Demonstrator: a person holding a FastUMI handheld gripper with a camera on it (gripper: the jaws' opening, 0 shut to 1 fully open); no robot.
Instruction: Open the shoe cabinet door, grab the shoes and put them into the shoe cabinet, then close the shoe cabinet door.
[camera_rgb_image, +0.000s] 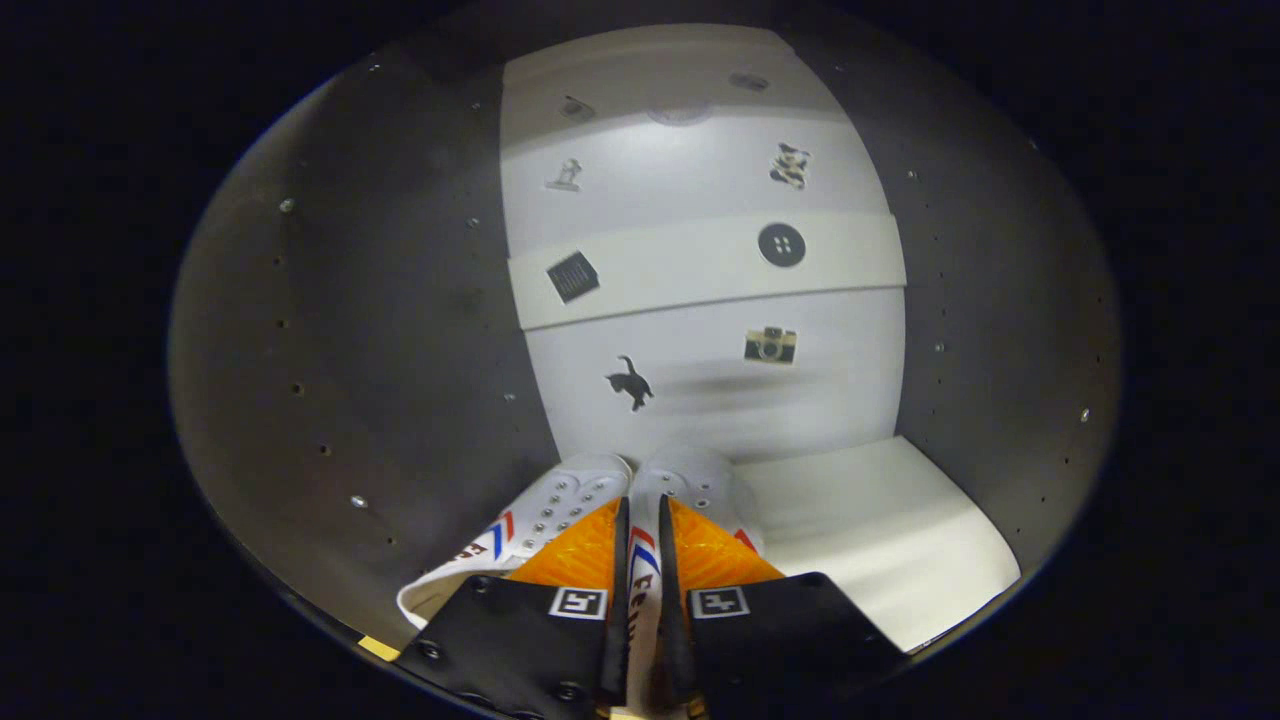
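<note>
Clamped between the nearly closed fingers of the hand-held gripper (640, 560), the white sneakers (600, 500) sit inside the open shoe cabinet (350, 330), toes toward its stickered back wall (700, 390). Releasing them and shutting the door seem to remain.

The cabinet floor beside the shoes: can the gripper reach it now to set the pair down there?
Probably yes. The gripper is already inside the cabinet, its fingers pinching the inner sides of the white shoes. The white floor beside the pair lies bare, with nothing in the way up to the back wall.
</note>
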